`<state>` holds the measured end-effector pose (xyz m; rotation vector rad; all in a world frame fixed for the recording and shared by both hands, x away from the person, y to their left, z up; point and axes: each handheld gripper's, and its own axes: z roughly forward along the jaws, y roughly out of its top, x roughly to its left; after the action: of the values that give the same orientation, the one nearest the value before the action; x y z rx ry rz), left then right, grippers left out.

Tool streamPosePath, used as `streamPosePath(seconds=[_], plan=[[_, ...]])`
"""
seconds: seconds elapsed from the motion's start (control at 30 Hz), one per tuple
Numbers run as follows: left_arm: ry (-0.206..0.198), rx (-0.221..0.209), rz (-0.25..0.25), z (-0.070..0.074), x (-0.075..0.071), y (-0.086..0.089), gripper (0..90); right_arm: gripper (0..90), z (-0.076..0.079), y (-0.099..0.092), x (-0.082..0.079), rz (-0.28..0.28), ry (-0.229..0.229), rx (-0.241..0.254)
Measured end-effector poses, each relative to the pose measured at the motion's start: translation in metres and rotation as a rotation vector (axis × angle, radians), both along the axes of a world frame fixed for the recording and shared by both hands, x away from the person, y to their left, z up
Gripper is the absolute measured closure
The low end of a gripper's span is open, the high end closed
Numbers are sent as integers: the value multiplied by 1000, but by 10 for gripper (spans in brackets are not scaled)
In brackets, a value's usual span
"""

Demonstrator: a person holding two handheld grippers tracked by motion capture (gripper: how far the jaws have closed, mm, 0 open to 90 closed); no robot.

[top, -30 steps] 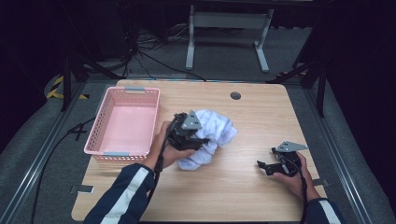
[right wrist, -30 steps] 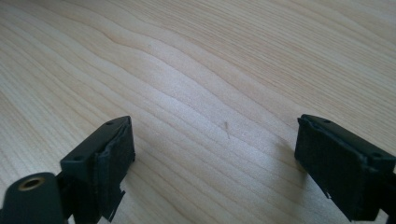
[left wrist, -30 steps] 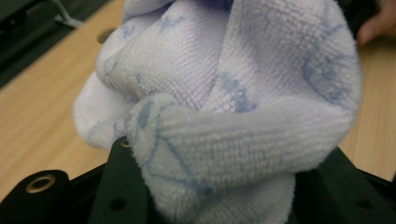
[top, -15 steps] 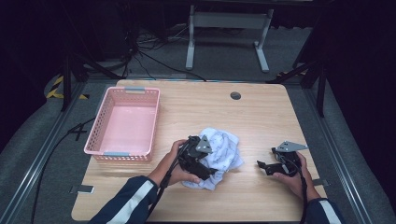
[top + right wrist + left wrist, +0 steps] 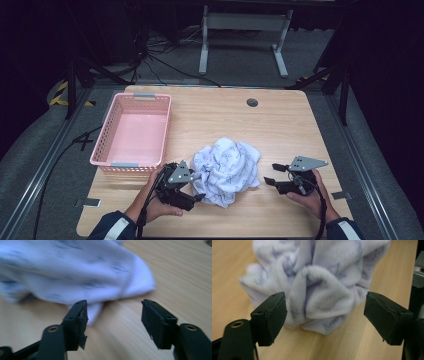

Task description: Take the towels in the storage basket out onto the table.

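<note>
White crumpled cloth (image 5: 227, 170) lies on the bench (image 5: 280, 125), between the two grippers. Left gripper (image 5: 196, 186) touches the cloth's near-left edge, jaws spread wide with a fold of fabric between them, pads not pressing. Right gripper (image 5: 270, 174) sits just beside the cloth's other edge; its jaws have just been closing yet stand apart, nothing gripped. Pink basket (image 5: 112, 145) sits beyond the left gripper.
</note>
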<state>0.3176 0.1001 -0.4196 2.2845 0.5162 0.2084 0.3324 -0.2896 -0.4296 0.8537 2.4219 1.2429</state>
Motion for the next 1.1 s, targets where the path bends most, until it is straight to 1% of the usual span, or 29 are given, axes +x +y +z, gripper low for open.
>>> streamPosePath(seconds=[0.03,0.07,0.1,0.17,0.2,0.23,0.27,0.3,0.33,0.37,0.4,0.43,0.47,0.5,0.53,0.57,0.63,0.67,0.7,0.8,0.9,0.93,1.0,1.03,1.1], plan=[[2,21,3,-7,2,-2,198,405,0,7,-3,27,4,-1],[21,14,5,-13,3,-3,210,409,0,14,-6,50,10,-11],[31,10,1,-18,5,-5,213,412,-3,21,-7,68,23,-25],[35,38,10,-25,8,-10,210,388,-9,35,-11,93,33,-63],[46,30,10,-29,10,-13,203,367,-13,44,-10,84,29,-103],[46,30,10,-29,10,-13,204,367,-13,44,-10,84,29,-103],[23,49,18,-31,9,-15,204,358,-15,47,-9,71,25,-118],[-9,57,18,-32,10,-16,220,355,-18,51,-4,65,22,-128],[-11,52,14,-32,10,-17,248,358,-20,53,-1,57,21,-140],[-21,53,25,-32,11,-16,296,384,-21,55,3,49,20,-153],[-20,64,30,-31,11,-15,342,419,-22,58,6,49,14,-163],[-35,67,25,-31,12,-14,408,493,-22,60,10,49,-2,-171],[-37,66,29,-31,13,-13,452,578,-22,62,12,50,-11,-180],[-45,56,47,-30,13,-11,523,634,-21,63,12,51,-26,-200],[-48,59,46,-29,13,-8,617,713,-21,64,13,46,-47,-217],[-51,56,40,-27,14,-5,679,768,-21,64,13,45,-56,-219],[-66,44,49,-22,13,1,762,849,-18,61,13,31,-78,-234],[-70,49,46,-19,13,4,782,860,-17,58,12,23,-82,-229],[-77,47,45,-18,12,5,795,862,-14,54,13,12,-96,-225],[-94,38,63,-11,9,14,804,869,-5,41,14,-30,-123,-198],[-106,-3,100,-3,6,26,805,871,3,25,17,-100,-124,-154],[-113,-9,111,-1,5,29,807,872,6,20,19,-121,-130,-145],[-131,-18,138,5,2,37,809,872,9,13,21,-159,-148,-143],[-146,-15,146,6,1,40,813,873,12,8,23,-190,-154,-137],[-145,-24,161,8,-2,45,817,875,15,2,26,-236,-174,-146]])
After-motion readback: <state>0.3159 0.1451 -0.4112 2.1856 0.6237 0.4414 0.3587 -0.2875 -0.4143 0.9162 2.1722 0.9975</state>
